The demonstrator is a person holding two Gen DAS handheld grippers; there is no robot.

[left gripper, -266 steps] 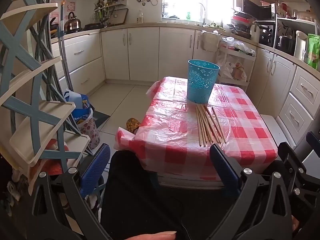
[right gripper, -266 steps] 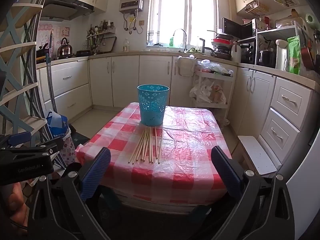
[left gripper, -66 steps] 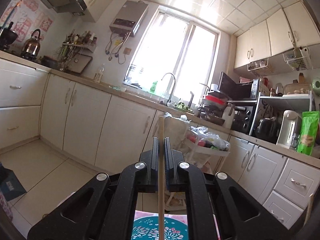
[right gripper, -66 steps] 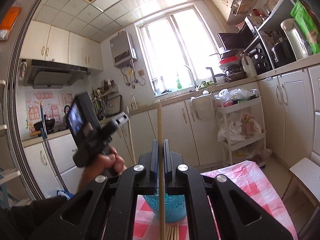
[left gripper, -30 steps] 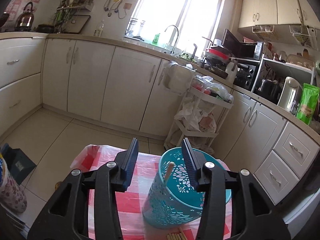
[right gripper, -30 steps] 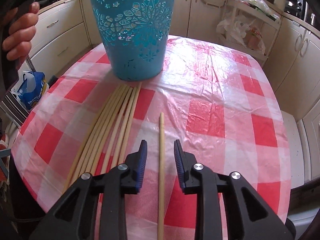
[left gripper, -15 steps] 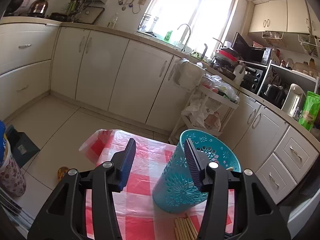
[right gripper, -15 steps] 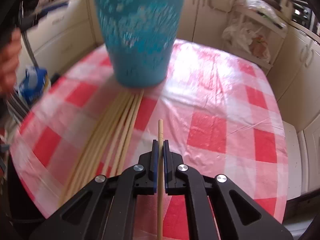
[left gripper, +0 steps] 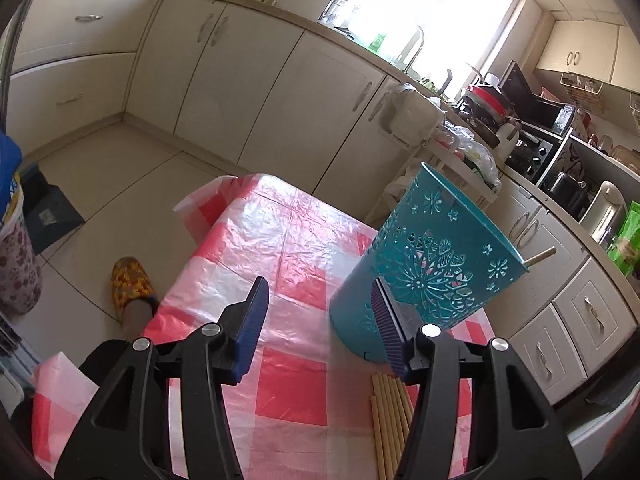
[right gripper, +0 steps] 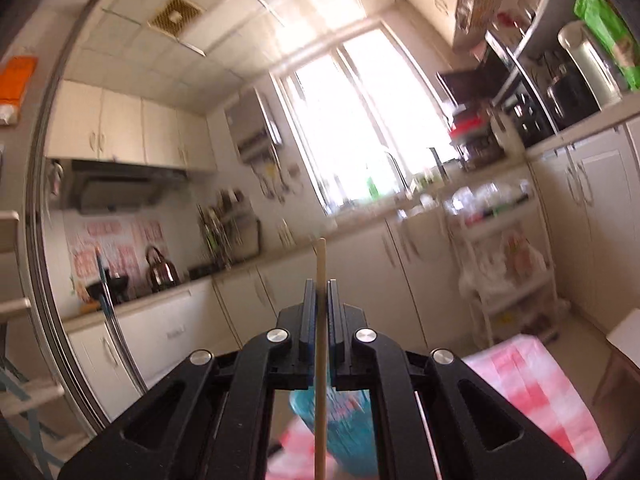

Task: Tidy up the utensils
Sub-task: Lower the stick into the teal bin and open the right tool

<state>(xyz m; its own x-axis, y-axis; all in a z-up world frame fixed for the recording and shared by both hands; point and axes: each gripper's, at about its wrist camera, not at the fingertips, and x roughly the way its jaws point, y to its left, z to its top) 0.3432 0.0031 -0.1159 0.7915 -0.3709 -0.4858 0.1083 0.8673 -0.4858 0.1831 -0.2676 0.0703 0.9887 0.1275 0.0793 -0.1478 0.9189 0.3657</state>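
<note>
**One chopstick lifted, bundle waiting by the holder**

The right gripper (right gripper: pixel 319 312) has its fingers clenched on a single wooden chopstick (right gripper: pixel 320 360), held upright above the checked counter (left gripper: pixel 280 240). The left gripper (left gripper: pixel 320 320) has its fingers released, with nothing between them. One finger overlaps the teal holder (left gripper: pixel 432 264), where a chopstick end (left gripper: pixel 541 257) pokes over the rim. More chopsticks (left gripper: pixel 386 412) lie beside the holder's base.

No writing can be read in either view. Red marks cover the poster (right gripper: pixel 116 248) on the wall behind the kettle (right gripper: pixel 160 270), but blur leaves them illegible. The green packet (left gripper: pixel 624 236) at the right edge and the blue-and-yellow bag (left gripper: pixel 10 192) on the floor carry print too small to make out.
</note>
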